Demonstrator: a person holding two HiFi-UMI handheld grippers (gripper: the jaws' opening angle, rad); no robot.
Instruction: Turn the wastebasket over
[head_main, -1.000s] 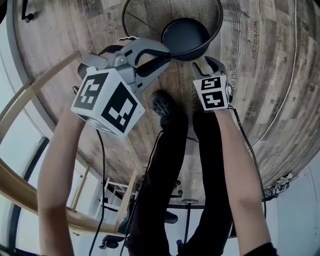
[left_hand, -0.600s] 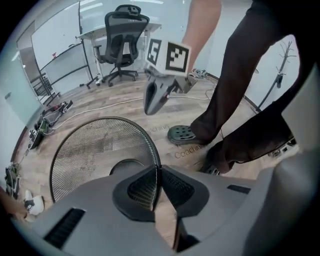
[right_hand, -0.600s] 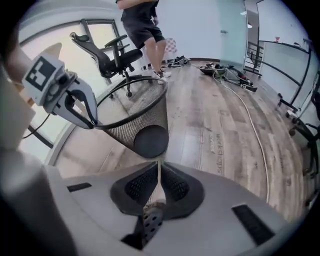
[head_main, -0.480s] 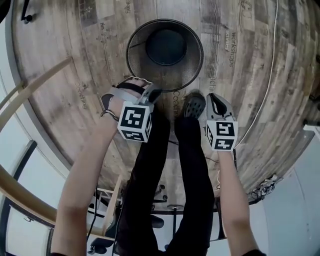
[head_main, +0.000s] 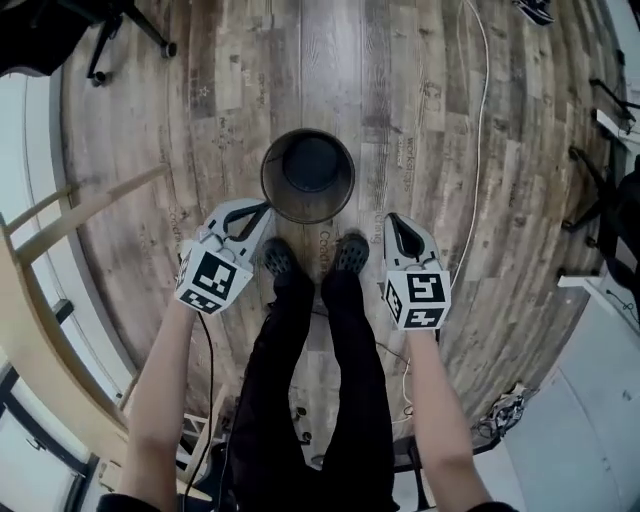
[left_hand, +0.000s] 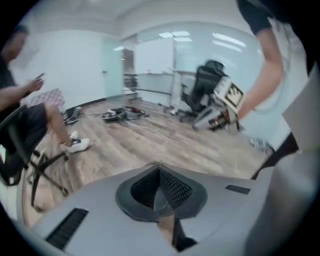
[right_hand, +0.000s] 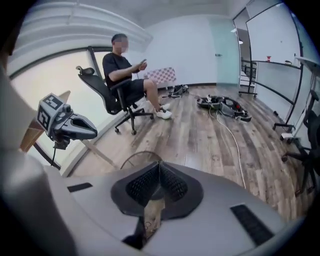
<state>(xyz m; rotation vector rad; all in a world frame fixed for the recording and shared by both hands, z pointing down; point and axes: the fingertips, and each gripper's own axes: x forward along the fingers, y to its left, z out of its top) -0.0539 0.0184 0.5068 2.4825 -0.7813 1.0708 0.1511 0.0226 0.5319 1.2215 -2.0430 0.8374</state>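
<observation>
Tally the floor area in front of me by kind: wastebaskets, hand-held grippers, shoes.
wastebasket: 1
hand-held grippers: 2 (left hand-held gripper, right hand-held gripper)
shoes: 2 (left shoe, right shoe)
total: 5

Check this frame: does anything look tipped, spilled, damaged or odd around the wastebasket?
Nothing stands out. The wastebasket stands upright on the wooden floor, mouth up, with nothing spilled around it. The left gripper and right gripper are both shut, empty and clear of it.
</observation>
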